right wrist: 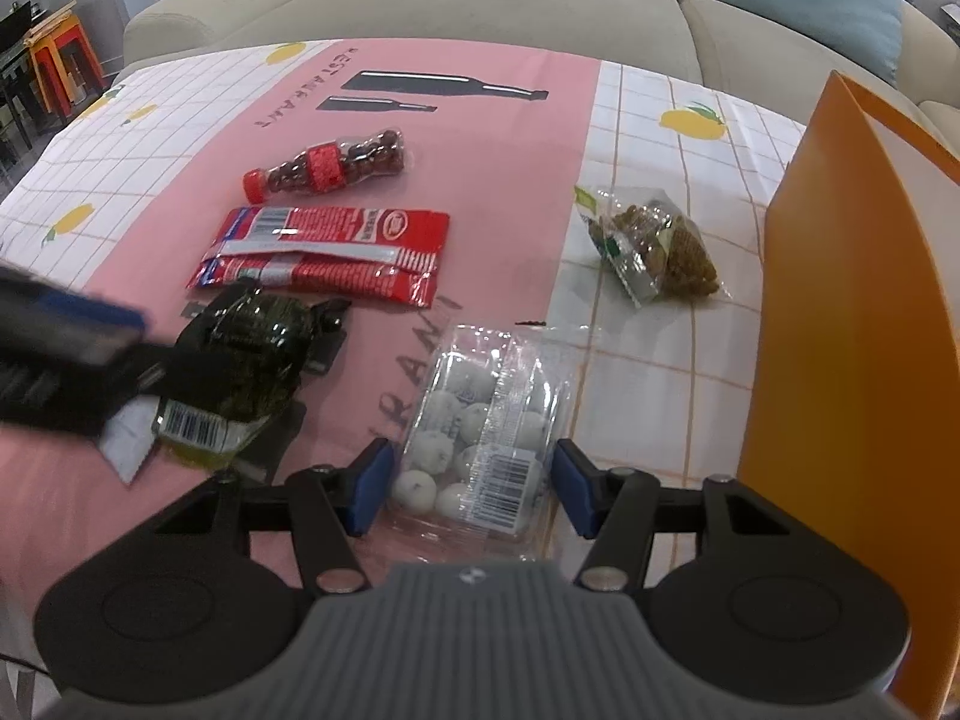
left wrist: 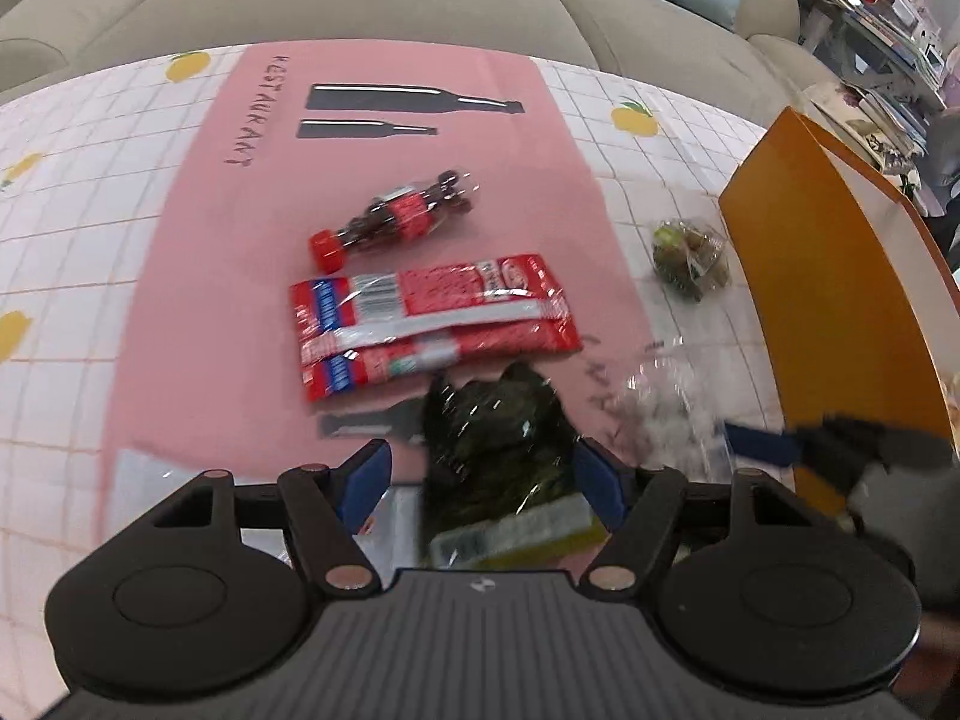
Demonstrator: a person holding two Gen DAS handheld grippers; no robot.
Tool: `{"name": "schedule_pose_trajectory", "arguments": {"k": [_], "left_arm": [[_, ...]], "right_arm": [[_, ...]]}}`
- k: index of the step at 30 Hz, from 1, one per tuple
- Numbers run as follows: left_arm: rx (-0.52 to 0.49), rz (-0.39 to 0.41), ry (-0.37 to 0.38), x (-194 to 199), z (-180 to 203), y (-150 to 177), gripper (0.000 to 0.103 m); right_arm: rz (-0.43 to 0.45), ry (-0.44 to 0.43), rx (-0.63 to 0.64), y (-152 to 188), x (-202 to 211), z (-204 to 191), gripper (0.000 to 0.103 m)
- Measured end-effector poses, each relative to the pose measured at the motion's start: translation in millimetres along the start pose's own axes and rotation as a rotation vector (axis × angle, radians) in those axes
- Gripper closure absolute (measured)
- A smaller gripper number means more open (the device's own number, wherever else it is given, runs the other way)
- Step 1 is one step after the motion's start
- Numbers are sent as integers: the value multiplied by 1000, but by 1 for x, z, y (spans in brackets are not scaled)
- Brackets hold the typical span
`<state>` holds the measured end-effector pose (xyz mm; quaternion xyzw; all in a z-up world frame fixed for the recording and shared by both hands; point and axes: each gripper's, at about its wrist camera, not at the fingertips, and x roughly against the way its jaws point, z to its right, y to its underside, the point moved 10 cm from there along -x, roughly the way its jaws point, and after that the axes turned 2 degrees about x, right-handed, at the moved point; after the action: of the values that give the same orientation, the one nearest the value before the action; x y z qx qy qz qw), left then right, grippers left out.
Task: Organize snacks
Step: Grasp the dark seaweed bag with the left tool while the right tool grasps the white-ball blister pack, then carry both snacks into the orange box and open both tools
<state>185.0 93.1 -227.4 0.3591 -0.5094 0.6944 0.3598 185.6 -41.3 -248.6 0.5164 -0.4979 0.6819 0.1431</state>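
Note:
My left gripper (left wrist: pixel 483 477) stands open around a dark green snack packet (left wrist: pixel 492 432), with a gap showing at the left pad. In the right wrist view the same gripper is a blurred dark shape (right wrist: pixel 66 342) beside that packet (right wrist: pixel 252 354). My right gripper (right wrist: pixel 474 489) is shut on a clear packet of white round candies (right wrist: pixel 474 432) that lies on the table, and both pads touch its sides. In the left wrist view that packet (left wrist: pixel 672 402) is blurred. A bottle-shaped candy pack (left wrist: pixel 390 219) and red packets (left wrist: pixel 432 318) lie on the pink mat (left wrist: pixel 252 276).
An open orange box (right wrist: pixel 858 312) stands at the table's right edge. A clear bag of brownish-green snacks (right wrist: pixel 660 252) lies left of it on the checked tablecloth (right wrist: pixel 648 372). A beige sofa (right wrist: pixel 480 6) with cushions runs behind the table.

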Motion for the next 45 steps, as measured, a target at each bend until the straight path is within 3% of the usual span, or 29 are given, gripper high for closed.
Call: {"name": "schedule_pose_trajectory", "arguments": {"k": [4, 10, 14, 17, 19, 22, 23, 30, 37, 45], "left_arm": [[19, 0, -20, -19, 1, -4, 28], [3, 32, -26, -25, 3, -5, 32], [-55, 51, -45, -24, 6, -1, 44], [-53, 59, -35, -23, 10, 0, 60], [-43, 56, -36, -23, 12, 1, 60], [-15, 60, -32, -22, 11, 2, 60], [-1, 58, -27, -21, 10, 3, 61], [30, 59, -20, -14, 10, 6, 61], [78, 81, 6, 9, 11, 5, 61], [109, 128, 32, 57, 22, -4, 61]], "right_arm": [[4, -3, 6, 4, 3, 0, 46], [1, -3, 9, 5, 2, 1, 35], [19, -3, 4, 5, 0, 1, 30], [28, 3, 10, 3, -2, -1, 25], [38, 8, 10, 2, -3, -2, 25], [52, 11, 12, 1, -2, -3, 34], [60, 11, 15, 1, -1, -3, 43], [81, 2, 14, 1, 2, -6, 51], [98, -10, -25, -2, 18, -2, 53], [191, -37, -20, -16, 69, -6, 52]]}}
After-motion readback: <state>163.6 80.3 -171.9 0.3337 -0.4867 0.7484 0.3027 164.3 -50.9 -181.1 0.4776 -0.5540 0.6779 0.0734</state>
